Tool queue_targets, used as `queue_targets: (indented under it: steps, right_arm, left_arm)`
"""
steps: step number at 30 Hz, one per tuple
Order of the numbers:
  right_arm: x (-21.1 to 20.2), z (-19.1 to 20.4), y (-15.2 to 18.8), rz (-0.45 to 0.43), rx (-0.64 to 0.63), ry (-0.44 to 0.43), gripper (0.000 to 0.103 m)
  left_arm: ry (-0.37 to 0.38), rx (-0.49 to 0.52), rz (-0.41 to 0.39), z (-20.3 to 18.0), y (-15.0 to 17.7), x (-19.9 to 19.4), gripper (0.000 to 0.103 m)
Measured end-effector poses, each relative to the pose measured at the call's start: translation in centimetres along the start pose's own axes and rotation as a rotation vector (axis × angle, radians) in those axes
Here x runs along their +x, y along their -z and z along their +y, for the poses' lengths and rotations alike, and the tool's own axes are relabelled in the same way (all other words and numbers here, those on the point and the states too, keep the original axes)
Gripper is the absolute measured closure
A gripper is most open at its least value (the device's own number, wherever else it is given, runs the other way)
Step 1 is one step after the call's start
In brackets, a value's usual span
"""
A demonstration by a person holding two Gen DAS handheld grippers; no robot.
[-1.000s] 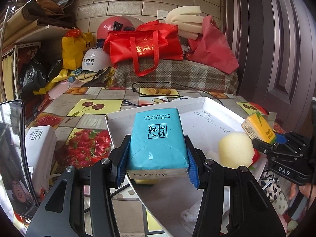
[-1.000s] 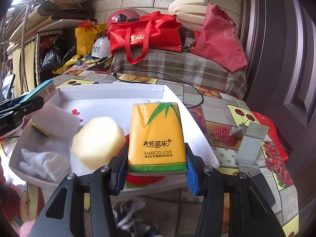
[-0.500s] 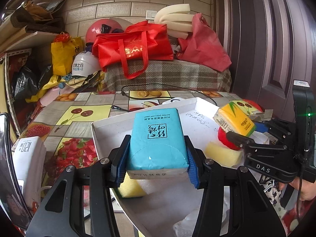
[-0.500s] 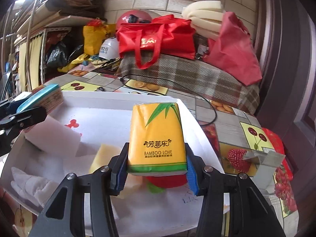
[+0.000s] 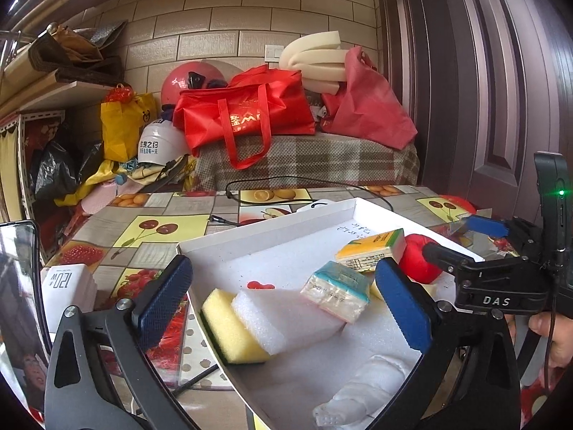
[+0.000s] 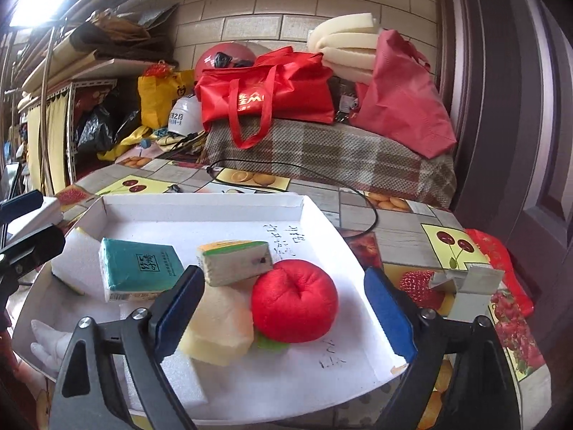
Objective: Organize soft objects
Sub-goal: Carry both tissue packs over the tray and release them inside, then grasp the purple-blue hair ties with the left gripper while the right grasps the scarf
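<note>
Left gripper (image 5: 286, 294): jaws wide apart, just opened, nothing clamped; blue pads clear of all contents. Right gripper (image 6: 286, 313): jaws likewise spread, just opened, nothing gripped between them.

White tray (image 6: 200, 202) resting on the fruit-patterned tablecloth (image 6: 404, 229), holding all soft items. Teal tissue pack (image 6: 138, 270) lying loose inside the tray, tilted, one end propped on a white foam block (image 5: 286, 317). Yellow tissue pack (image 6: 232, 261) also released, lying just beside the teal one, leaning against the red plush apple (image 6: 295, 304). Pale yellow foam lump (image 6: 218, 326) touching the apple on its left side, partly under the yellow pack. Yellow sponge (image 5: 229, 329) pressed against the white foam block at the tray's near wall. White glove-like cloth (image 5: 358, 387) at the tray's near corner.

Outside the tray: white tissue package (image 5: 66, 285) on the tablecloth to the left; grey bracket (image 6: 469, 286) to the right; black cable (image 6: 358, 193) trailing behind the tray. Part of a hand (image 5: 551, 337) visible on the right gripper's handle.

Background: red tote bag (image 6: 265, 91) on a plaid-covered surface (image 6: 340, 154).
</note>
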State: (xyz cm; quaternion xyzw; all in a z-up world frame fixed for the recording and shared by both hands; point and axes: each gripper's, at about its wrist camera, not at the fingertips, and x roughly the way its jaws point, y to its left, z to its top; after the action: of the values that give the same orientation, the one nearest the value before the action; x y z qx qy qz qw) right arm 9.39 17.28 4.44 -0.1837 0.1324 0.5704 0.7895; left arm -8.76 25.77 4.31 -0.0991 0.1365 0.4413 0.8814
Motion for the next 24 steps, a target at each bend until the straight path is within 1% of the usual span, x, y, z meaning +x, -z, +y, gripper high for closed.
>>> queue_targets:
  steps: [1, 8, 14, 17, 20, 22, 24]
  right_arm:
    - [-0.2, -0.4, 0.1, -0.004, 0.020, 0.003, 0.000]
    - [-1.7, -2.0, 1.0, -0.012, 0.095, 0.007, 0.000]
    - [-3.9, -3.4, 2.2, -0.015, 0.144, 0.028, 0.000]
    - [-5.0, -3.8, 2.9, 0.016, 0.151, 0.042, 0.000]
    - [-5.5, -3.7, 3.9, 0.099, 0.139, 0.024, 0.000]
    - [-6.3, -3.4, 4.3, 0.104, 0.123, 0.020, 0.000]
    - [-6.7, -2.7, 4.5, 0.098, 0.091, 0.020, 0.000]
  left_arm:
    - [-0.003, -0.003, -0.002, 0.1, 0.0, 0.0, 0.000]
    - [-0.021, -0.016, -0.015, 0.2, 0.1, -0.4, 0.000]
    - [-0.013, -0.032, -0.016, 0.7, 0.4, -1.3, 0.000]
    - [0.007, -0.025, -0.016, 0.7, 0.7, -2.0, 0.000]
    - [0.023, -0.003, -0.023, 0.4, 0.9, -3.0, 0.000]
    - [0.033, 0.015, -0.032, 0.1, 1.2, -3.8, 0.000]
    - [0.059, 0.037, -0.027, -0.4, 1.5, -4.6, 0.000]
